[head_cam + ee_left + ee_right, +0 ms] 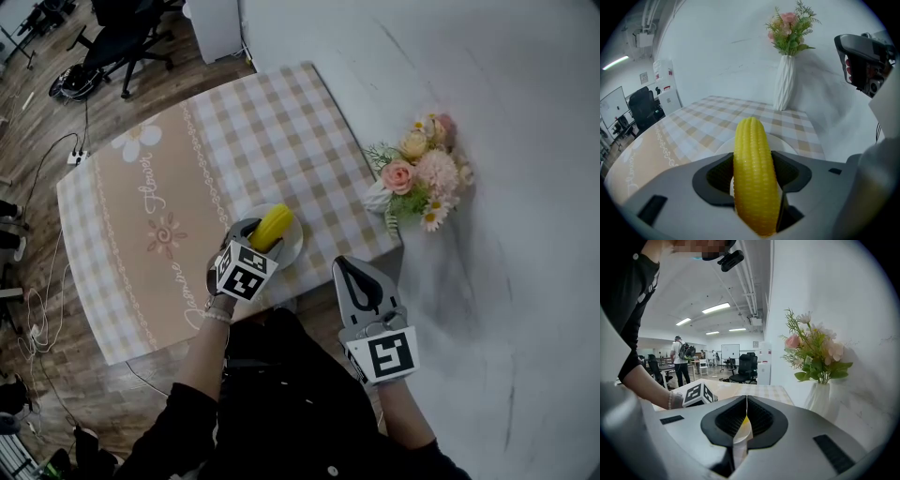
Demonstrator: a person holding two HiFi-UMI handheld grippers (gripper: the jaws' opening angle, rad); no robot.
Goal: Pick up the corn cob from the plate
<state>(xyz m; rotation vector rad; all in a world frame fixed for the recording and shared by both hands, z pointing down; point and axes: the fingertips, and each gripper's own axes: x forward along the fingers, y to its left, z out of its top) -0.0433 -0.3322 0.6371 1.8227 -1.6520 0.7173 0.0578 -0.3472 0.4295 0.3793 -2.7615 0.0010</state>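
**Corn cob**: yellow, one. It lies lengthwise between the fingers of the left gripper, which pinch it on both sides, tip pointing away from the person. It sits directly over the plate. Whether its underside touches the plate cannot be told.

**Plate**: white and round, on the worktop close to the near edge, toward the near right corner. Nothing shows on it besides the cob.

**Vase**: white and ribbed, upright at the right edge of the worktop, against the wall. It holds a bunch of pink, cream and white flowers with green sprigs.

**Right gripper**: held off the worktop beyond the near right corner, well apart from the plate. Its fingers are pressed together with nothing between them.

**Progress, as judged:** the grasp on the cob looks made. What is left is to raise it clear of the plate, or to confirm that it is clear.
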